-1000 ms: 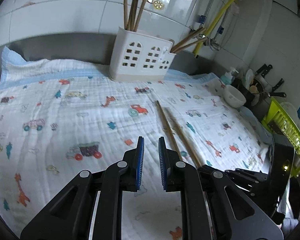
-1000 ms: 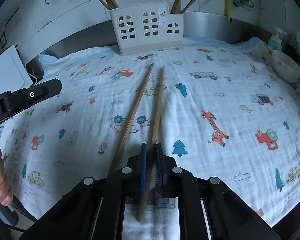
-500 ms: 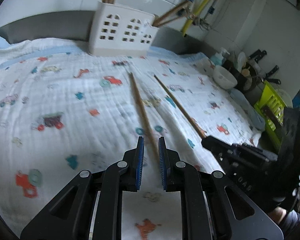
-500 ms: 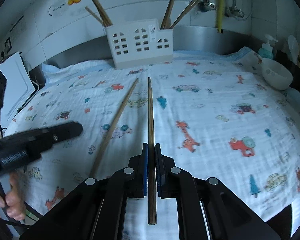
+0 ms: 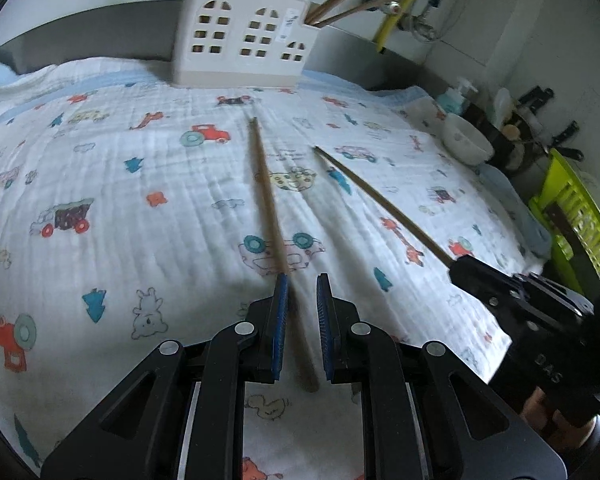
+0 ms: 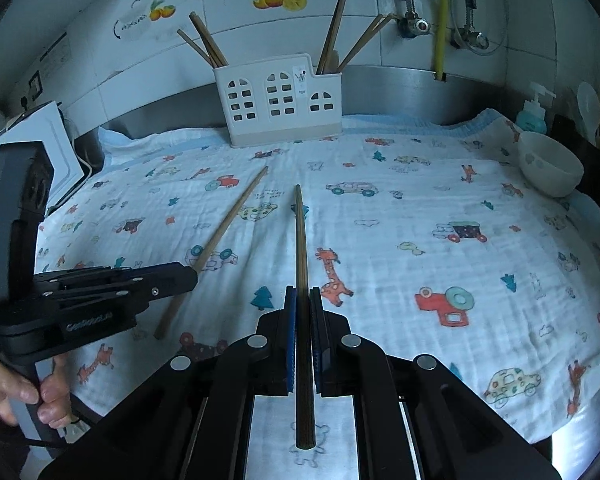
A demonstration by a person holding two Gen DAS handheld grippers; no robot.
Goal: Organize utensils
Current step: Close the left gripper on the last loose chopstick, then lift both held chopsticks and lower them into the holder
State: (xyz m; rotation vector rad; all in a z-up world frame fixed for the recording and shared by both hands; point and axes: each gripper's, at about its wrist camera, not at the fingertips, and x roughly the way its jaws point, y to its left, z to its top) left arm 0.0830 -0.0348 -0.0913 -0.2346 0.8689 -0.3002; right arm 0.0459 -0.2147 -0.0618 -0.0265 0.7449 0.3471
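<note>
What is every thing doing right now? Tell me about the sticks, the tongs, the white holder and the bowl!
Right tongs: shut on one chopstick.
Held chopstick: gripped, pointing toward the holder.
Left tongs: slightly open around the other chopstick, not pressing it.
Other chopstick: lying flat on the cloth.
White holder: upright, chopsticks leaning in both end sections.
Bowl: upright at the cloth's edge.
Cloth: spread out flat.
</note>
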